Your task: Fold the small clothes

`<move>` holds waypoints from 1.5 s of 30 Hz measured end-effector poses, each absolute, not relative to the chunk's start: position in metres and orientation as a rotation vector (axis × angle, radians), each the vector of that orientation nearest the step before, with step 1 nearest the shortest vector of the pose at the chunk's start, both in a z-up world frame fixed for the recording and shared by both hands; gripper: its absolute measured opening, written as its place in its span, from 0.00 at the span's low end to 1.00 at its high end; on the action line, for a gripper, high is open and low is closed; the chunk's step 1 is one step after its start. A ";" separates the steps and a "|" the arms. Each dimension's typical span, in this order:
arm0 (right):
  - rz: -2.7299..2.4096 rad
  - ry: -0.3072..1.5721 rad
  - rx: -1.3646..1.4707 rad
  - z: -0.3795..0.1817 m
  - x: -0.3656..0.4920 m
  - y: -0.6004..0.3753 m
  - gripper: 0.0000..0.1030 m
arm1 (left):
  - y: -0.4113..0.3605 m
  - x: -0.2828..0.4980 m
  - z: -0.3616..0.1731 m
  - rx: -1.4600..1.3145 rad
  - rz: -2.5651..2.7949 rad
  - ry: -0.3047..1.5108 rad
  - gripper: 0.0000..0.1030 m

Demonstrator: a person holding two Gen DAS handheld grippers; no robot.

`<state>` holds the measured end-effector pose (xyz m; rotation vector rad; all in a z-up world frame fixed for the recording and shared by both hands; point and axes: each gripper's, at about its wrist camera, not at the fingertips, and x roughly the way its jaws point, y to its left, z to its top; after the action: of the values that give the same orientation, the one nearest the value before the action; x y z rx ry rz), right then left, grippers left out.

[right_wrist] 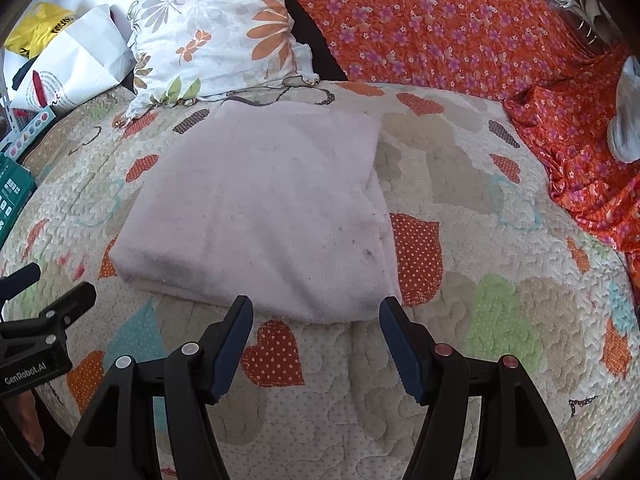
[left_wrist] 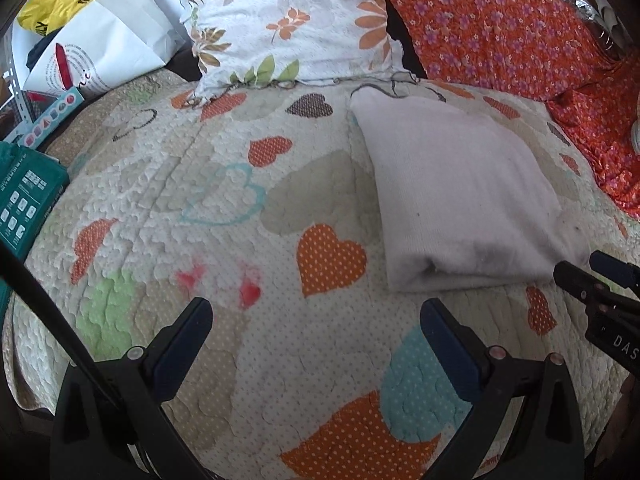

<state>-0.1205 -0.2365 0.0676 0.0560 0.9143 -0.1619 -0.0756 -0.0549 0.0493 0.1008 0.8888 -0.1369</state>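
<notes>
A small white garment (left_wrist: 460,196) lies folded into a thick rectangle on the heart-patterned quilt (left_wrist: 224,200). In the right wrist view the garment (right_wrist: 260,216) sits just ahead of my right gripper (right_wrist: 316,312), which is open and empty with its tips at the near folded edge. My left gripper (left_wrist: 316,312) is open and empty over bare quilt, to the left of the garment. The right gripper's fingers (left_wrist: 580,276) show at the right edge of the left wrist view. The left gripper (right_wrist: 44,288) shows at the left edge of the right wrist view.
A floral white pillow (left_wrist: 288,20) and an orange flowered cloth (left_wrist: 500,28) lie at the back of the bed. White and yellow bags (left_wrist: 92,32) and a green box (left_wrist: 24,196) sit at the left. A grey-white item (right_wrist: 628,112) lies on the orange cloth at right.
</notes>
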 end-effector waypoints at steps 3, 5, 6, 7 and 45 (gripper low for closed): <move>-0.164 0.911 0.052 0.067 -0.121 -0.237 0.68 | -0.055 -0.076 0.047 0.099 -0.137 0.900 1.00; -0.164 0.913 0.050 0.067 -0.121 -0.237 0.68 | -0.055 -0.075 0.045 0.103 -0.131 0.906 1.00; -0.165 0.915 0.050 0.066 -0.121 -0.238 0.68 | -0.055 -0.076 0.045 0.105 -0.129 0.909 1.00; -0.166 0.918 0.049 0.066 -0.120 -0.238 0.68 | -0.055 -0.075 0.044 0.105 -0.128 0.912 1.00; -0.173 0.949 0.056 0.057 -0.116 -0.244 0.69 | -0.061 -0.071 0.027 0.093 -0.154 1.002 1.00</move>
<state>-0.1159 -0.2440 0.0569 0.0558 0.9494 -0.1726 -0.0709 -0.0608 0.0272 0.0926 1.0016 -0.1544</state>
